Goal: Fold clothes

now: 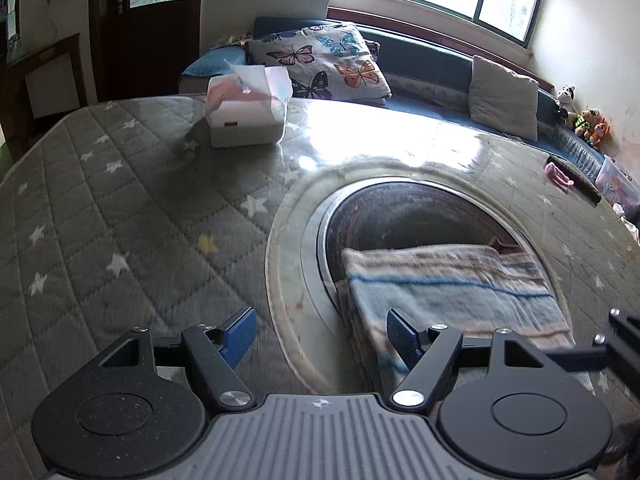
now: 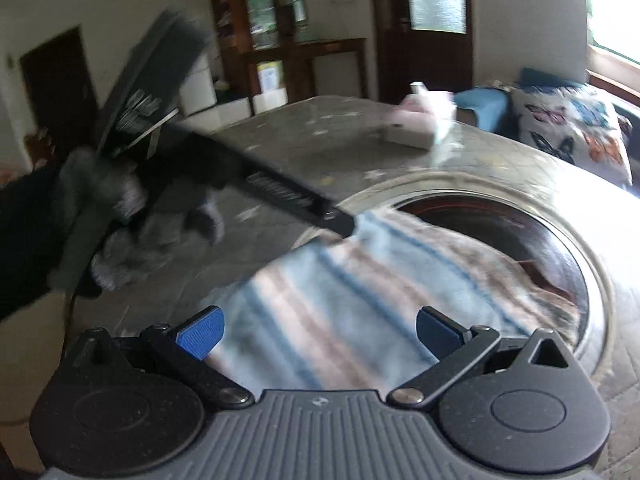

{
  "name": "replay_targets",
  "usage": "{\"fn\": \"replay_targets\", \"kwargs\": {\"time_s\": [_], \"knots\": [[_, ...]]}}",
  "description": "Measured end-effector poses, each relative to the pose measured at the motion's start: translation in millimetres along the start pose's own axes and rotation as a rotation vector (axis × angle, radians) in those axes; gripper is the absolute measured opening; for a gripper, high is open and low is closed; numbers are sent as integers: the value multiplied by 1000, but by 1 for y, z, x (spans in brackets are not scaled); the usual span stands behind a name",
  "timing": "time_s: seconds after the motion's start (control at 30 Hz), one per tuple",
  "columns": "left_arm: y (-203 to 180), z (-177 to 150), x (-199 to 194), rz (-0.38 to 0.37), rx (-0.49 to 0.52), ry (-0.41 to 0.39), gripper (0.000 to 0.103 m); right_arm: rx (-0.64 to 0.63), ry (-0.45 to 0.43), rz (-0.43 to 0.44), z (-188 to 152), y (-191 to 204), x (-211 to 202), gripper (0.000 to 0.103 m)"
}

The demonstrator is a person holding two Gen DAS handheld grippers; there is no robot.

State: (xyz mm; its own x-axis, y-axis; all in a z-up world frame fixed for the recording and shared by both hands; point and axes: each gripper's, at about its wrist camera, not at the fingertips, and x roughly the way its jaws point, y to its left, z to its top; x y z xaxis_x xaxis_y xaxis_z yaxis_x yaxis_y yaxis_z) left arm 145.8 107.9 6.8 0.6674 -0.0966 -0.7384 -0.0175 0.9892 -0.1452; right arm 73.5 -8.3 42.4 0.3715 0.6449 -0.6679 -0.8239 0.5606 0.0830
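Observation:
A folded striped towel, pale with blue and brownish bands, lies on the dark round centre of the table. My left gripper is open above the towel's left edge, its blue pads apart with nothing between them. My right gripper is also open, hovering over the same towel, which looks blurred in this view. The other gripper tool and a gloved hand cross the left of the right wrist view.
A tissue box stands at the table's far side on the grey star-quilted cover. Behind are a sofa with a butterfly pillow, a grey cushion and soft toys. A pink item lies near the right edge.

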Motion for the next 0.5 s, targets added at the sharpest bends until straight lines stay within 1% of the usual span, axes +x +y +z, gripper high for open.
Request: {"fn": "replay_targets", "kwargs": {"time_s": [0.13,0.23,0.4,0.5], "knots": [[-1,-12,-12,-26,-19,2,75,-106,19,-32,-7,29,6,103],[-2,-18,-19,-52,-45,6,75,-163,31,-76,-11,44,11,103],[-5,-29,-23,-94,-86,31,75,-236,54,-149,-15,59,21,103],[-4,-32,-24,-114,-122,45,75,-260,49,-189,-16,63,24,103]]}}
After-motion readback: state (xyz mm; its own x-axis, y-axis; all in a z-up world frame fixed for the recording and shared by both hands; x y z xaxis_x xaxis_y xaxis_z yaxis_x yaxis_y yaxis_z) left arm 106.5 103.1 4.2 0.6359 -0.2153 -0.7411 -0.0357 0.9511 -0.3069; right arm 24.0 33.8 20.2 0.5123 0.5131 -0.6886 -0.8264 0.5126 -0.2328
